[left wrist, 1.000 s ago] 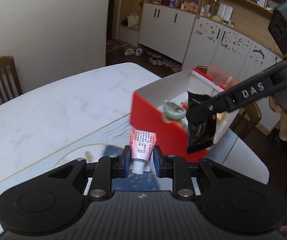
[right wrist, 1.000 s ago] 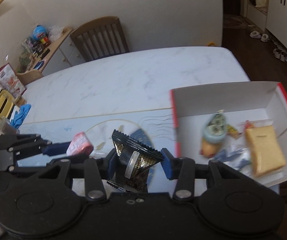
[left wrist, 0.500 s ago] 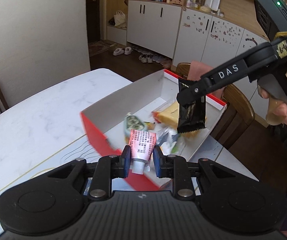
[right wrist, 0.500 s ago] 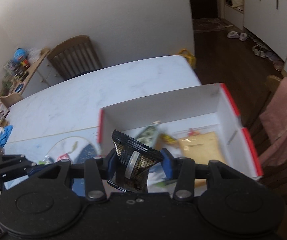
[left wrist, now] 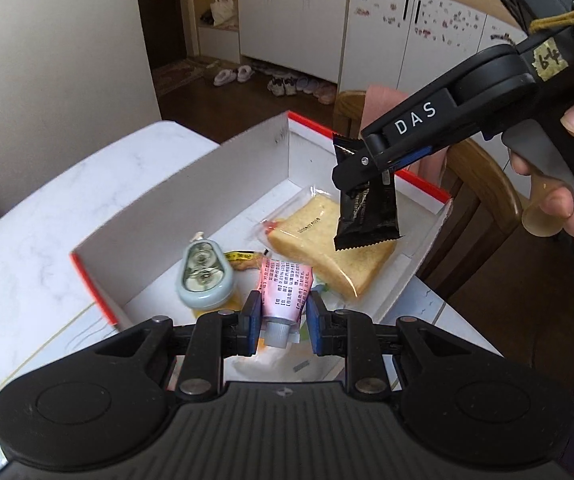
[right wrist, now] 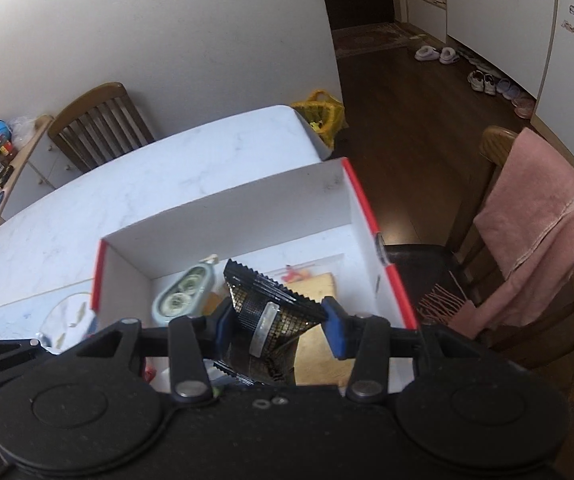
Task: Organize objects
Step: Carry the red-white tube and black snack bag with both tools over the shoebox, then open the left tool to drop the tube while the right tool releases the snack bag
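Above the red-and-white box (left wrist: 191, 184), the left gripper (left wrist: 281, 316) clamped a pink tube (left wrist: 285, 284); the right gripper (right wrist: 275, 326), marked "DAS", clamped a black sachet (right wrist: 271, 320).

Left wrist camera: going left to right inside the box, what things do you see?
Correction tape dispenser → pink tube held in the left hand-held gripper → wrapped bread slice → black snack packet hanging from the right hand-held gripper.
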The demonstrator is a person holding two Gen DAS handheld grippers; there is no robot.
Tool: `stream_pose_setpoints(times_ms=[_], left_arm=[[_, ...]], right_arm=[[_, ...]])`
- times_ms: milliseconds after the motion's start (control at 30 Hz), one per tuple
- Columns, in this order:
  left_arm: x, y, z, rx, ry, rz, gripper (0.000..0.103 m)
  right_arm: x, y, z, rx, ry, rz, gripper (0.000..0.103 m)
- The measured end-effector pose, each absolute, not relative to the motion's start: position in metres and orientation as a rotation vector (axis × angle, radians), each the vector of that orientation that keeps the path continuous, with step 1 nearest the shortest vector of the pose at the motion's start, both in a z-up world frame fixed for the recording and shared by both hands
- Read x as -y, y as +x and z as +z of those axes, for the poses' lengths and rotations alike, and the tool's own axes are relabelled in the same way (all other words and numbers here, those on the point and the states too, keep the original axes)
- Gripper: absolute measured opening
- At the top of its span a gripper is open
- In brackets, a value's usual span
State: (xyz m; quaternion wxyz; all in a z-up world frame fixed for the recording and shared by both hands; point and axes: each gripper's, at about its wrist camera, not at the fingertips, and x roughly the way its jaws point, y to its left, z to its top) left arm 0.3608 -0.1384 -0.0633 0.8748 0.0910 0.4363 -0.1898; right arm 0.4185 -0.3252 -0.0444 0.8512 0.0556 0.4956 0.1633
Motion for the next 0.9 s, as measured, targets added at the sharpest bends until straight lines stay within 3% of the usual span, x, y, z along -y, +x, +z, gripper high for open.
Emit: stream_pose_setpoints(times_ms=[900], left_arm=[[0.178, 0.447, -0.122, -1.14, 0.257, -0.286, 0.022]], right_arm=[[0.315, 0.452, -0.087, -1.117, 0.003, 0.348, 0.047]])
